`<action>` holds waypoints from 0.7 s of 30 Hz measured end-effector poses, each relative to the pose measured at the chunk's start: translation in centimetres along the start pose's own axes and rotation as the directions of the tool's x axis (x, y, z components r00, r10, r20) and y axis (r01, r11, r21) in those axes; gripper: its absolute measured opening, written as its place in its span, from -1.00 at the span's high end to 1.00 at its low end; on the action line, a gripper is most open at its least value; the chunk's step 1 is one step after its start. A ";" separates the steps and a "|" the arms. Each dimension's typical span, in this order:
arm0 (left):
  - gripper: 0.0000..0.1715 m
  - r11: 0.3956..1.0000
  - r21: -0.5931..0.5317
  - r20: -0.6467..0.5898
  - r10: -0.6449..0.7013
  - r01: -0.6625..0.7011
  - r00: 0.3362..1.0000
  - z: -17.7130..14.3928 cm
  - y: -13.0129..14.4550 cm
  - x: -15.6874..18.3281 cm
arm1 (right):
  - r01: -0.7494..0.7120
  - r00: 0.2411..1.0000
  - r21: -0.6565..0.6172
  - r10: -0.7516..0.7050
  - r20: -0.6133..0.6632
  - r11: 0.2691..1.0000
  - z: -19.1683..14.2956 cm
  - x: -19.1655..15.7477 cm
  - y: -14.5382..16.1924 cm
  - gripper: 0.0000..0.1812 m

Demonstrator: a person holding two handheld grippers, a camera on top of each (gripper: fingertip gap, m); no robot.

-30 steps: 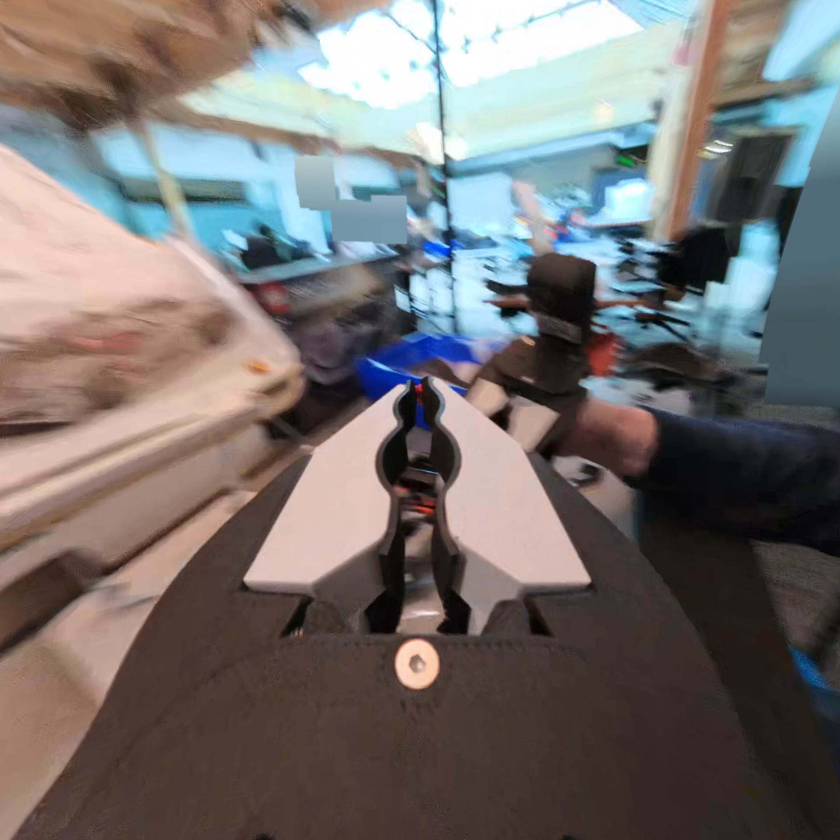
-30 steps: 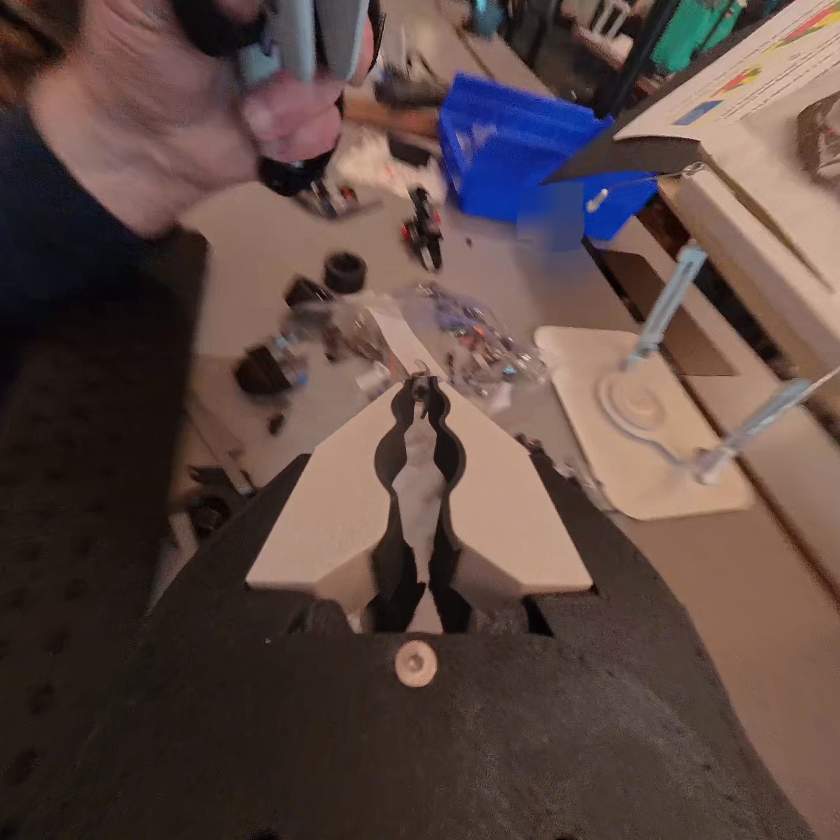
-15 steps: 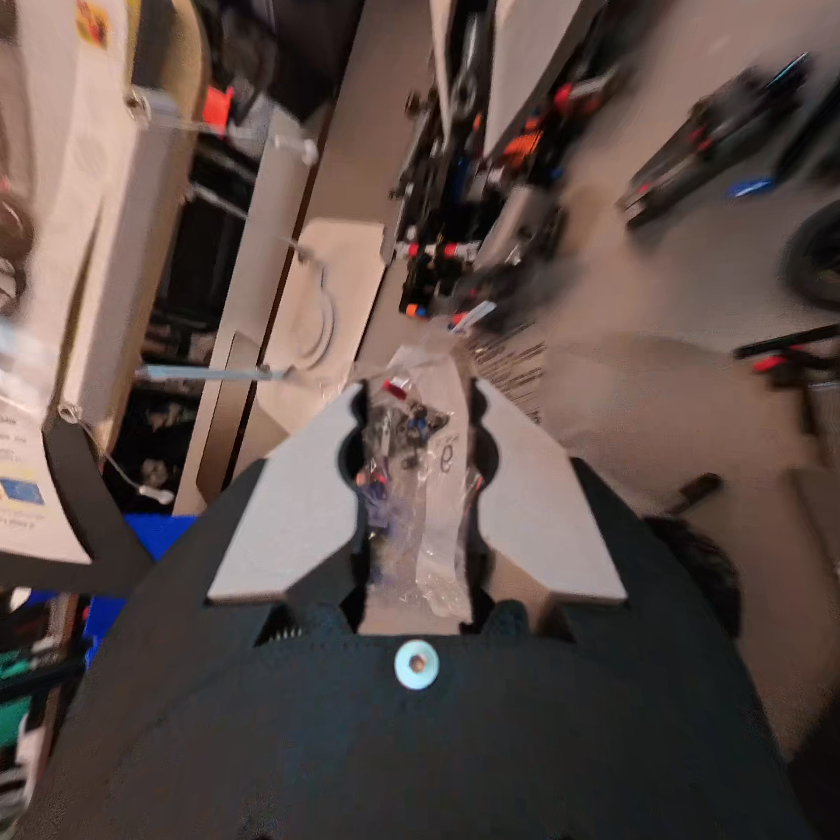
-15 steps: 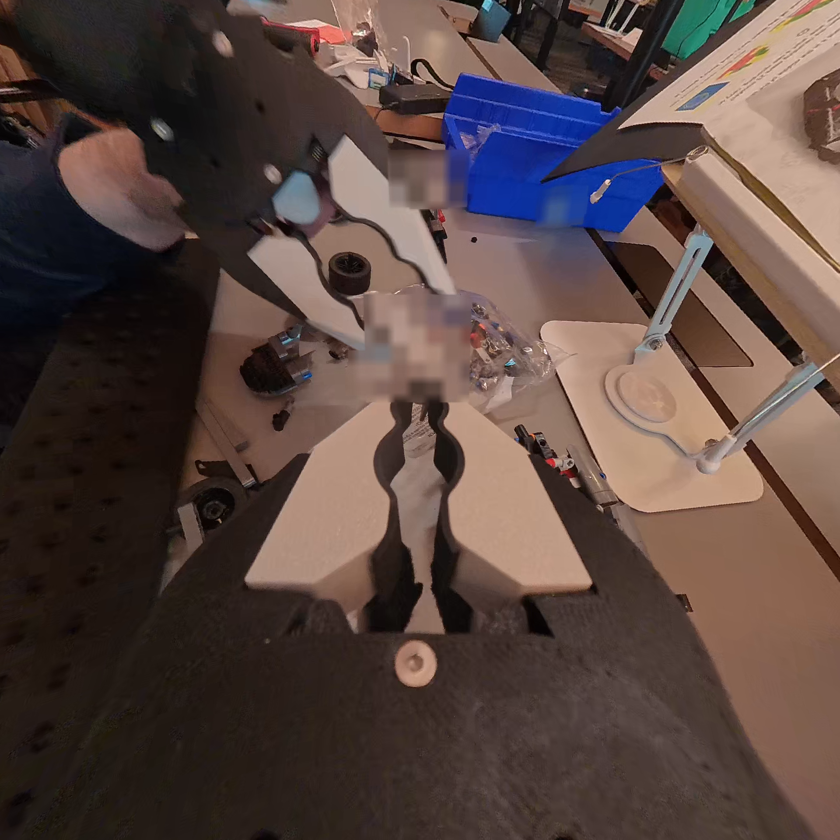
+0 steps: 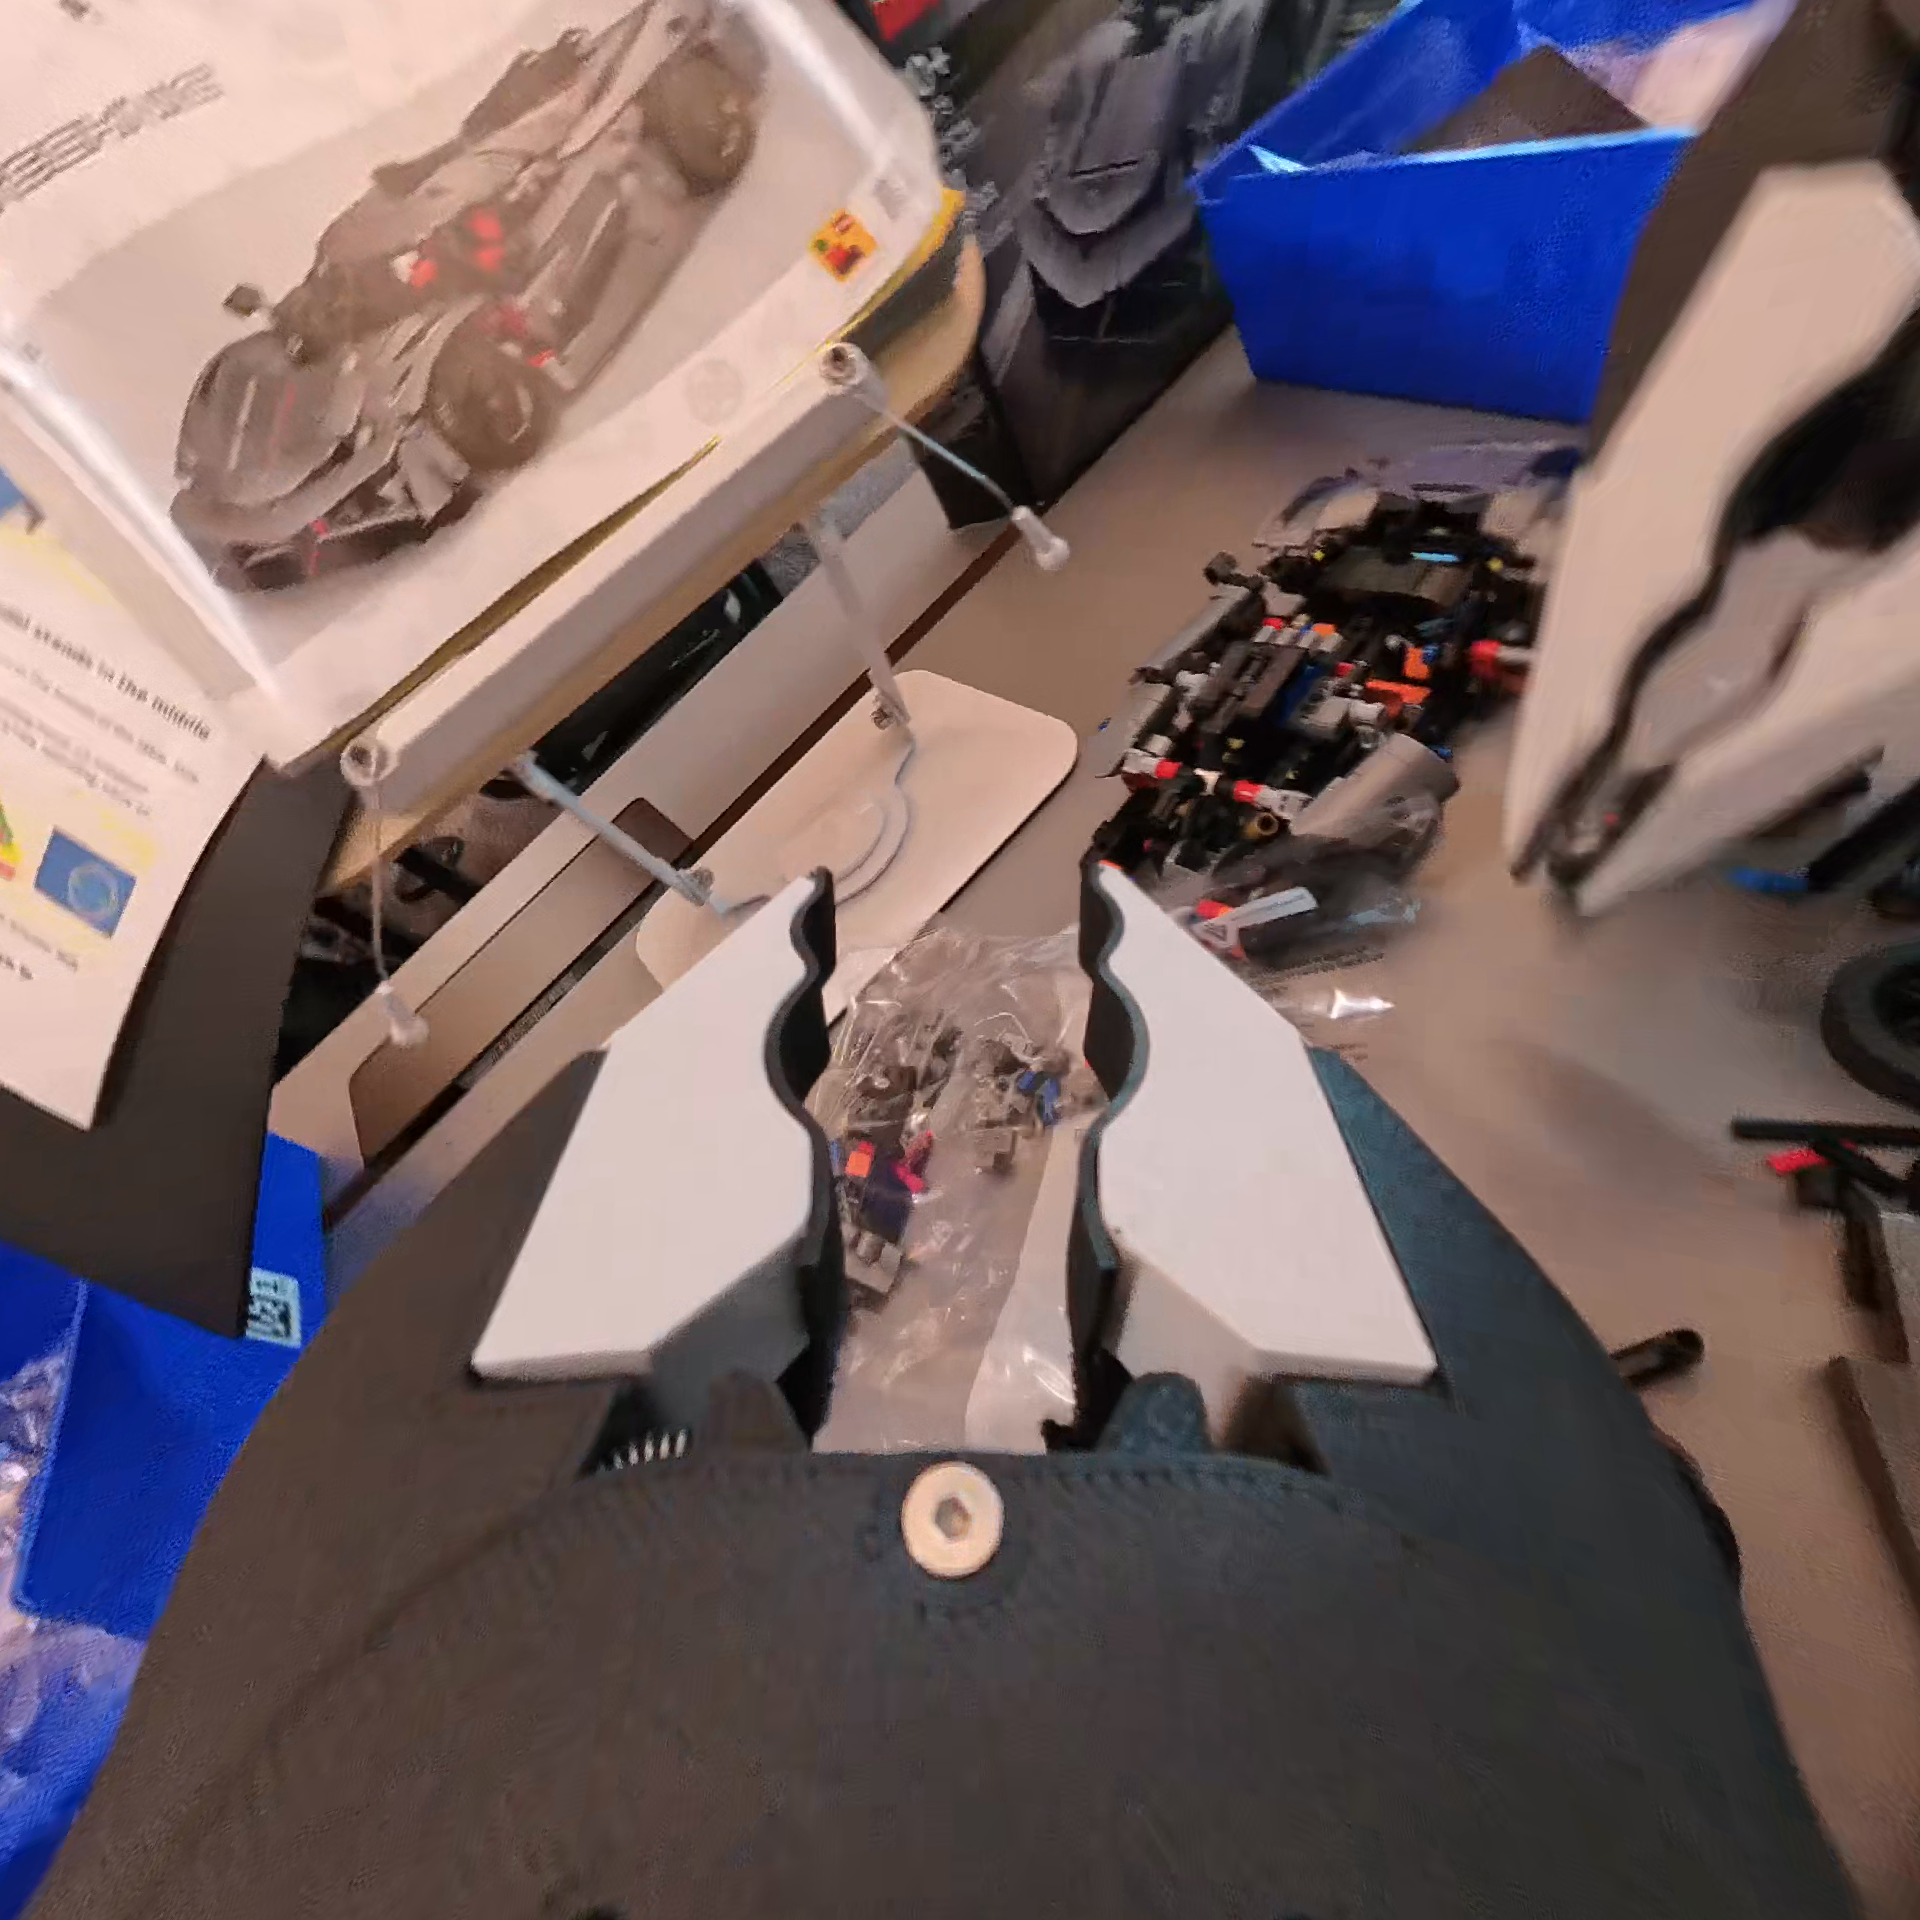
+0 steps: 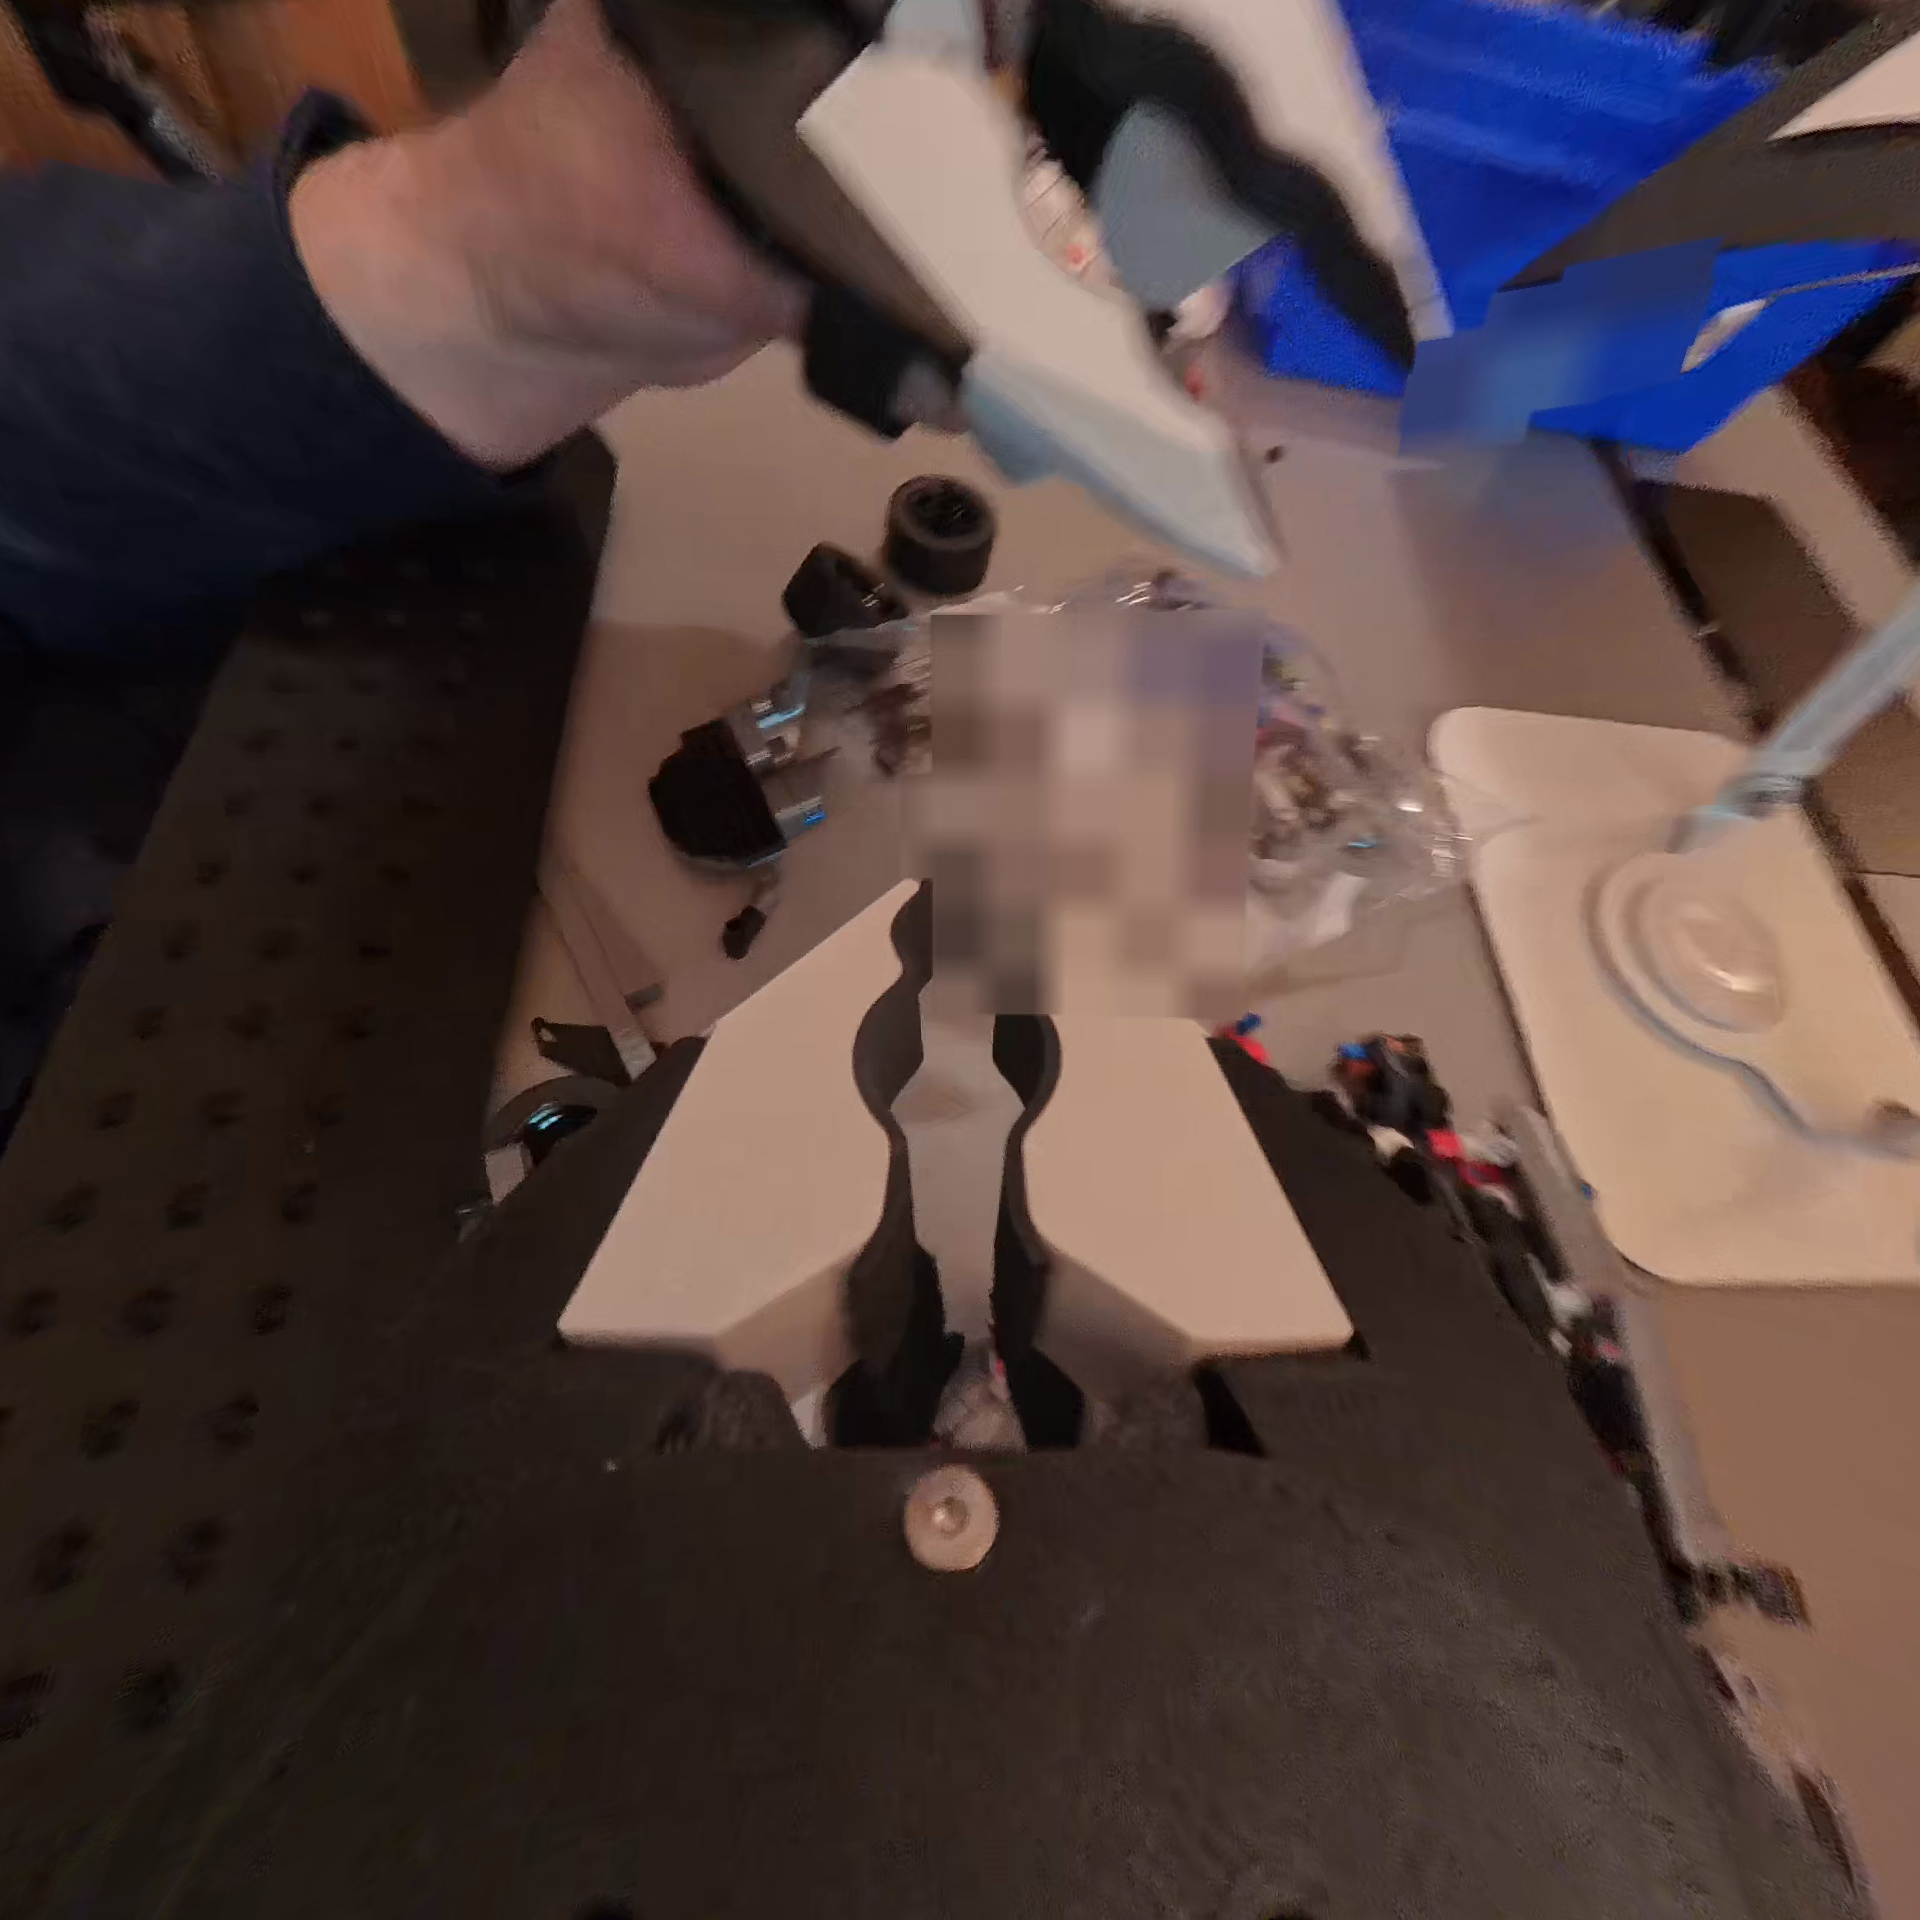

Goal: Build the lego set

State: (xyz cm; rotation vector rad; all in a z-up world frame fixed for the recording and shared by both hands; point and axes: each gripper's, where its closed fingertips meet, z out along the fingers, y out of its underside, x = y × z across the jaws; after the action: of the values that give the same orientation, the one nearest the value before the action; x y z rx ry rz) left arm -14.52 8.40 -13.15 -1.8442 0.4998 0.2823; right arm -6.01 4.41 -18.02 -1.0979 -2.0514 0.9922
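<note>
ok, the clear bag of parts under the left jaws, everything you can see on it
The clear plastic bag is thin, crinkled and glossy, lying flat on the tan table. Inside are small loose pieces, mostly dark grey and black, with a few orange, red and blue ones. It lies just in front of the white stand base and near the half-built car. The left gripper has its jaws spread above it, not visibly touching. Whether it is sealed is unclear.

Plastics, paper and matt print on the bench

The parts bag (image 5: 940,1049) is clear, crinkled, glossy film; the left gripper (image 5: 956,914) has matt grey fingers (image 5: 675,1164) on rough black printed plastic.
</note>
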 end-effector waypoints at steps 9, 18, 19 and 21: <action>0.56 0.997 0.020 0.017 -0.073 0.072 0.997 -0.2 0.2 -0.9 | 0.032 0.970 -0.284 -0.098 -0.221 0.958 5.3 4.0 1.6 0.62; 0.60 0.994 0.025 -0.008 -0.105 0.105 0.994 -0.1 0.3 -0.7 | -0.075 0.981 -0.138 0.048 -0.188 0.988 -3.0 4.8 3.0 0.78; 0.62 0.994 0.038 -0.001 -0.102 0.102 0.995 -0.3 0.1 -0.8 | -0.095 0.985 -0.153 0.071 -0.155 0.984 -3.8 4.3 3.9 0.76; 0.65 0.992 0.065 -0.014 -0.103 0.104 0.995 -0.5 -0.4 -0.6 | -0.139 0.986 -0.200 0.116 -0.121 0.970 -5.2 3.5 5.8 0.68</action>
State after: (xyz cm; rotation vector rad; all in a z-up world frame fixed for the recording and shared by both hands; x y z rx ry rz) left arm -14.91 8.18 -12.39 -1.8021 0.4143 0.1839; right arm -1.21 11.37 -19.51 -1.3763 -2.0510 0.7713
